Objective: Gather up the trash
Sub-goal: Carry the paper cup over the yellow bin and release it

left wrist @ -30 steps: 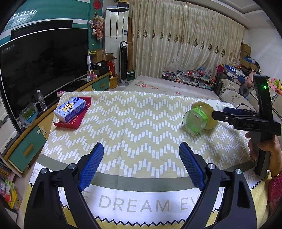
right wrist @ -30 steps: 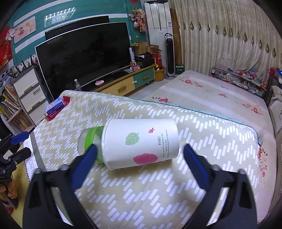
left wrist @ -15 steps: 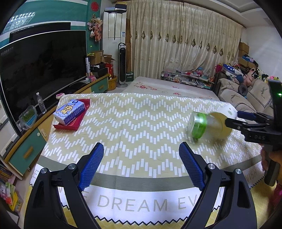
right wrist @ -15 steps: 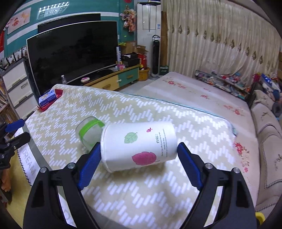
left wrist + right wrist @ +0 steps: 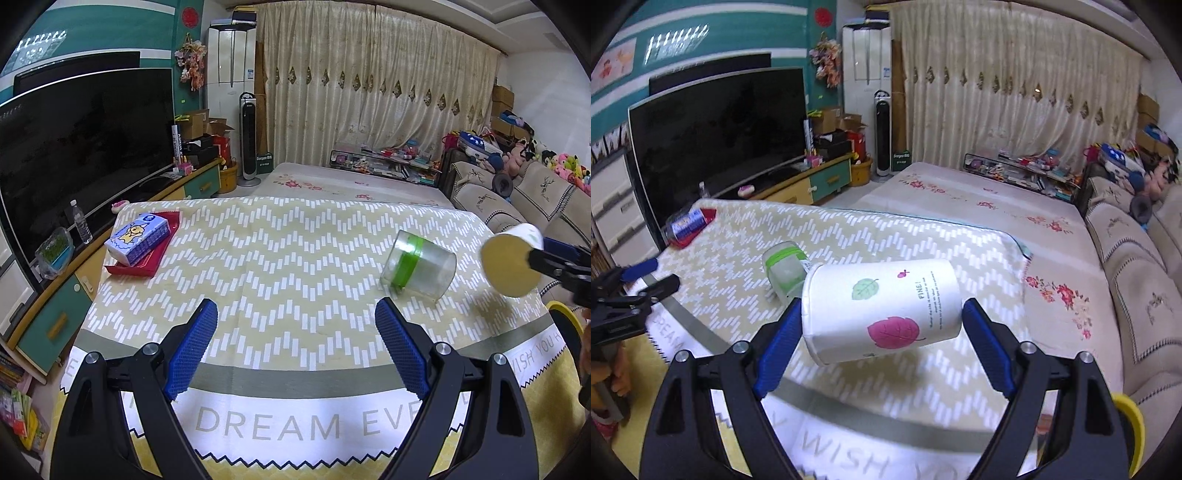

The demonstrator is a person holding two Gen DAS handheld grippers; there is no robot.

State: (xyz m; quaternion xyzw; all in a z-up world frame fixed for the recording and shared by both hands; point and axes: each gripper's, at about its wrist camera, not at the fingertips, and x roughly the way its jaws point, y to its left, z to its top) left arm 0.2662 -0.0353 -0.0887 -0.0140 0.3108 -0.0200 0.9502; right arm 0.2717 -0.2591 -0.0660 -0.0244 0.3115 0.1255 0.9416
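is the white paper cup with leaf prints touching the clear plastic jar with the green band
Apart. The left wrist view shows bare cloth between the white paper cup, lifted in the right tongs, and the clear jar.

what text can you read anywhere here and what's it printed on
"DREAM EVE", cut off by the left gripper: table cloth border.
"WISH YOU H", cut off: same border, right side.
"FINE!": paper cup held in the right gripper; the small lines under it are too small to read.
Tissue pack, tower fan sign, spine by the TV: print too small or blurred.
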